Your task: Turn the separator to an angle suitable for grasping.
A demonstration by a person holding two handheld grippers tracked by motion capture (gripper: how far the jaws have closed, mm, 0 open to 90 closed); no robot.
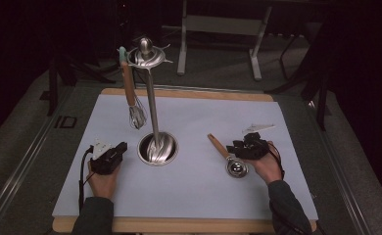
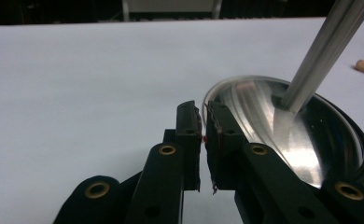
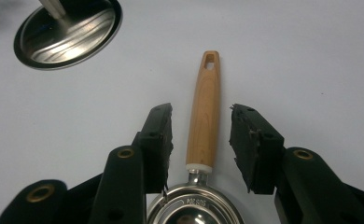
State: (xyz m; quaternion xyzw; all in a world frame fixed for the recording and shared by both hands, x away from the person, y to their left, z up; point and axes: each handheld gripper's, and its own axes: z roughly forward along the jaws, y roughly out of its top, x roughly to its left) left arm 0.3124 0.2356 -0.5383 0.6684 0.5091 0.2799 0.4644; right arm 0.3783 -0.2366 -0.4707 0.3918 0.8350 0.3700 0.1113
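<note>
The right hand-held gripper [image 3: 201, 140] has its jaws apart on both sides of the wooden handle of the scoop [image 3: 204, 121], which lies flat on the desk [image 1: 189, 196], probably to grasp it. The left hand-held gripper [image 2: 203, 140], jaws nearly together and empty, rests beside the stand base [image 2: 311, 140].

Dim room, brightly lit white mat [image 1: 194, 191], glare on steel base [image 2: 283, 135] (near fingers soft-focused), dark surroundings.

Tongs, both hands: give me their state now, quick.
Left tongs: nearly closed, a thin gap, holding nothing.
Right tongs: open, astride the scoop's wooden handle, not gripping it.
</note>
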